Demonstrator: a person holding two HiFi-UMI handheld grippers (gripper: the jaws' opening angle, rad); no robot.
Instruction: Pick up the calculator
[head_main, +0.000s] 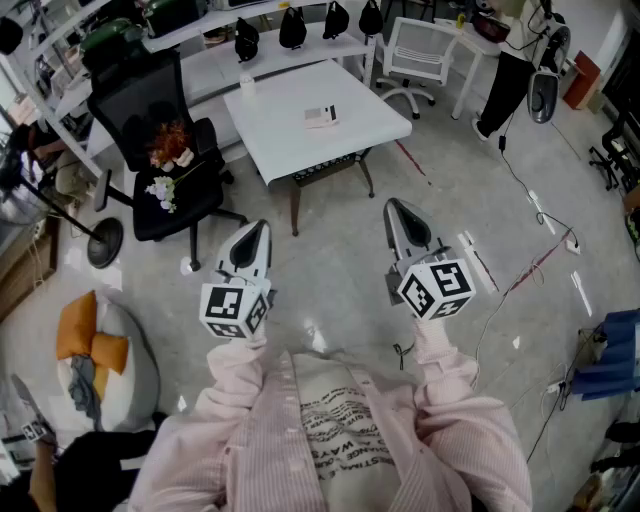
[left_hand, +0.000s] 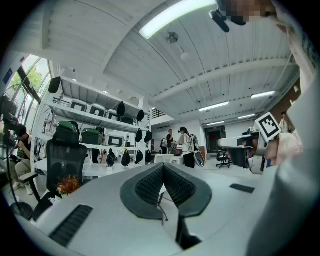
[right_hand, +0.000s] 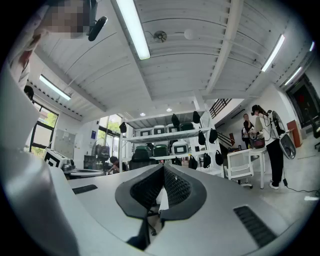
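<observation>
The calculator (head_main: 322, 116), a small pale slab, lies on the white square table (head_main: 280, 125) far ahead of me in the head view. Both grippers are held level over the floor, well short of the table. My left gripper (head_main: 257, 229) has its jaws together with nothing between them, and its ribbed pads (left_hand: 150, 185) meet at the tip. My right gripper (head_main: 396, 207) is likewise shut and empty, pads (right_hand: 176, 186) touching. Neither gripper view shows the calculator.
A black office chair (head_main: 165, 150) with flowers on its seat stands left of the table. A white chair (head_main: 420, 50) and a shelf with black bags (head_main: 292, 28) are behind it. Cables (head_main: 540, 215) run over the floor at right; an orange cushion (head_main: 90, 345) lies at left.
</observation>
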